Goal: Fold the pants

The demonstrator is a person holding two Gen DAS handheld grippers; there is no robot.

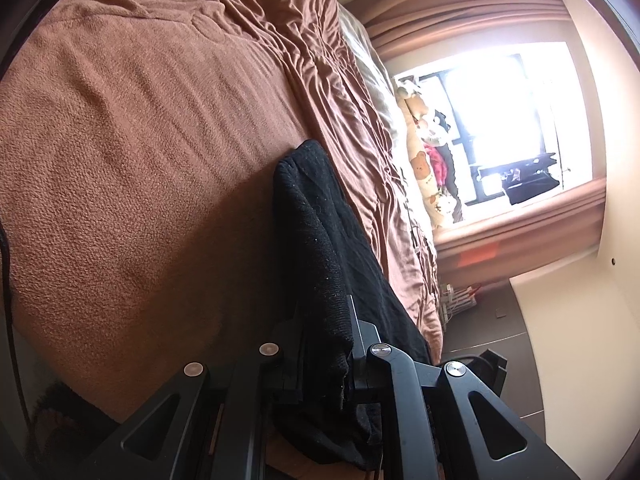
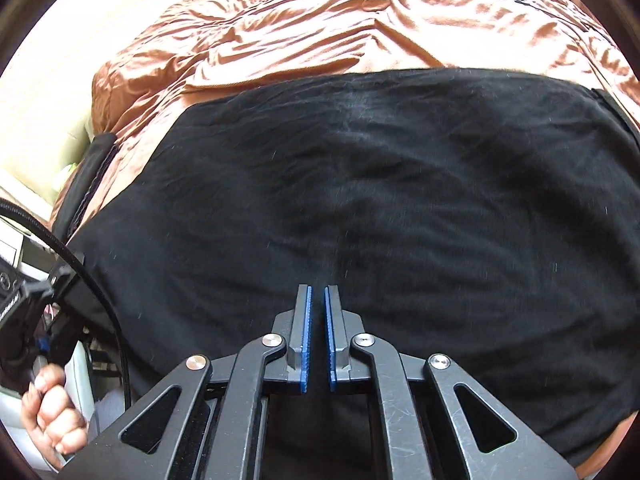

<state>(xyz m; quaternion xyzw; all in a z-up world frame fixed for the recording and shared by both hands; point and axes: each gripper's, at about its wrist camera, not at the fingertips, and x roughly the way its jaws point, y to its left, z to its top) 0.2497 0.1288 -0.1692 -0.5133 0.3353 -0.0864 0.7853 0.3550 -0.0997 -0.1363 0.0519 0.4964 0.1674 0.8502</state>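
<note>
Black pants (image 2: 380,200) lie spread wide on a brown bedspread (image 2: 320,28), filling the middle of the right wrist view. My right gripper (image 2: 317,289) hovers over their near part, its blue pads (image 2: 307,332) shut to a thin gap with nothing between them. In the left wrist view, my left gripper (image 1: 322,310) is shut on a bunched fold of the black pants (image 1: 320,216), which rises from the fingers and drapes over the bed's edge. A person's hand (image 2: 52,412) holds a black handle at the lower left of the right wrist view.
The brown bedspread (image 1: 140,140) is flat near me and wrinkled farther on. A bright window (image 1: 500,120) with brown curtains, plush toys (image 1: 424,160) and dark floor (image 1: 488,320) lie beyond the bed. A cream headboard (image 2: 48,92) and a black cable (image 2: 80,264) sit left.
</note>
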